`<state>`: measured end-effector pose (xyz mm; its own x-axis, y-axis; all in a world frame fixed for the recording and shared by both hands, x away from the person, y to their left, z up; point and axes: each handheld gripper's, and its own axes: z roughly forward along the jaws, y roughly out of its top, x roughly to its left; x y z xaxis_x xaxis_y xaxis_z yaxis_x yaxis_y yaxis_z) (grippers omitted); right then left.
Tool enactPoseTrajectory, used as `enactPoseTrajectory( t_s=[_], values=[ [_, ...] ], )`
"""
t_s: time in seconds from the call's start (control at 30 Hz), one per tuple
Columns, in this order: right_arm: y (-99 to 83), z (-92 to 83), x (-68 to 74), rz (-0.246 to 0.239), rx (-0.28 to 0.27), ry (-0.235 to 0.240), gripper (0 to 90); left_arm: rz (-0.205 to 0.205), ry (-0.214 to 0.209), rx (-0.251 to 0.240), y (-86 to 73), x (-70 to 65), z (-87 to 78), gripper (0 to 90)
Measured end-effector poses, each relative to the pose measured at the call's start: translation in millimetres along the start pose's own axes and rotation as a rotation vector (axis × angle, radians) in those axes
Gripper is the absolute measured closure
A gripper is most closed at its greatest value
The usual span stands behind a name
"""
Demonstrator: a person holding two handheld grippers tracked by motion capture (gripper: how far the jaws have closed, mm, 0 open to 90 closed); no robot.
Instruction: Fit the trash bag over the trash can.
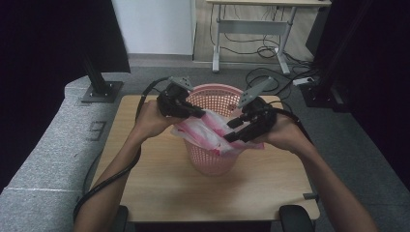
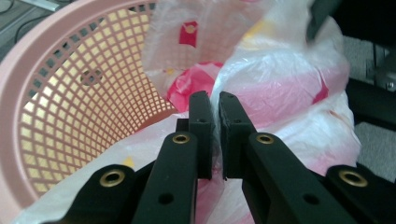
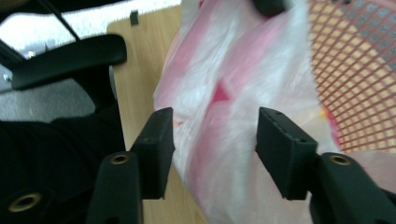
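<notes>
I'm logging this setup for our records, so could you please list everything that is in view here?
Basket: one, pink plastic mesh, upright in the middle of the table.
Plastic bag: one, translucent white with pink and red print, draped over the basket's near rim and reaching inside.
Table: one, light wood top, under the basket.
Desk: one, white frame, far behind, with cables on the floor beneath.
Power strip: one, white, on the floor at the right.
Padded bench: one, grey, along the table's left side.
Left gripper: one, black, jaws shut on a fold of the plastic bag.
Right gripper: one, black, jaws apart with the bag between them, pads not pressing.
Forearms: two, coming in from the bottom edge.
</notes>
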<state>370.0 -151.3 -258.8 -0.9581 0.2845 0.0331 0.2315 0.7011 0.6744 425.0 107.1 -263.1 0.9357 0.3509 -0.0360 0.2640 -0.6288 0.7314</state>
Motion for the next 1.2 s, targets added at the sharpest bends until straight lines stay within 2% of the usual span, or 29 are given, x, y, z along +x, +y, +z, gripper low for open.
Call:
enactPoseTrajectory(
  t_s=[0.07,0.13,0.2,0.27,0.47,0.5,0.53,0.6,0.7,0.8,0.9,1.0,1.03,1.07,1.13,1.2],
  values=[
    [-1.6,7.8,2.6,-0.007,0.03,-0.017,46.2,-0.009,0.005,-0.011,-0.5,1.6,-2.5,85.5],
    [-2.8,12.8,2.5,-0.021,0.078,-0.057,65.4,-0.005,0.01,-0.023,-0.9,1.7,-5.8,85.9],
    [-3.0,13.4,0.1,-0.025,0.086,-0.08,82.7,-0.006,0.014,-0.033,-1.5,1.9,-9.4,86.0],
    [-1.3,9.6,-4.4,-0.01,0.065,-0.096,87.2,-0.002,0.036,-0.032,-2.2,3.1,-13.0,86.3],
    [8.2,-7.2,-32.9,0.061,-0.008,-0.202,85.9,-0.027,0.09,-0.046,-5.7,12.4,-19.4,87.2],
    [10.1,-7.4,-41.6,0.071,-0.006,-0.244,82.8,-0.034,0.104,-0.05,-5.9,13.7,-19.3,87.7],
    [10.7,-6.6,-45.9,0.08,-0.003,-0.26,79.9,-0.042,0.119,-0.052,-6.0,16.3,-19.4,87.9],
    [11.2,-2.0,-54.9,0.106,-0.002,-0.289,63.6,-0.062,0.15,-0.059,-6.1,22.4,-19.9,88.3],
    [9.0,4.6,-58.5,0.131,-0.01,-0.289,49.7,-0.081,0.185,-0.059,-5.7,32.2,-19.8,88.5],
    [4.6,9.2,-54.4,0.119,0.002,-0.269,42.7,-0.092,0.222,-0.044,-3.9,41.3,-18.4,88.5],
    [0.4,7.8,-47.8,0.103,0.025,-0.264,46.8,-0.108,0.245,-0.038,-2.4,49.4,-17.7,88.6],
    [-7.1,2.8,-44.0,0.083,0.082,-0.271,60.8,-0.117,0.245,-0.041,-2.2,54.8,-18.2,88.5],
    [-9.3,0.8,-44.3,0.083,0.089,-0.281,67.5,-0.114,0.243,-0.04,-1.9,55.7,-18.0,88.5],
    [-11.0,-1.4,-46.2,0.091,0.09,-0.288,70.1,-0.112,0.244,-0.04,-1.4,56.3,-17.7,88.5],
    [-11.9,-4.8,-52.4,0.118,0.079,-0.318,73.0,-0.107,0.259,-0.035,-0.4,56.9,-16.7,88.5],
    [-11.0,-7.9,-62.7,0.141,0.051,-0.385,73.3,-0.109,0.275,-0.026,0.2,59.1,-15.3,88.5]
  ],
)
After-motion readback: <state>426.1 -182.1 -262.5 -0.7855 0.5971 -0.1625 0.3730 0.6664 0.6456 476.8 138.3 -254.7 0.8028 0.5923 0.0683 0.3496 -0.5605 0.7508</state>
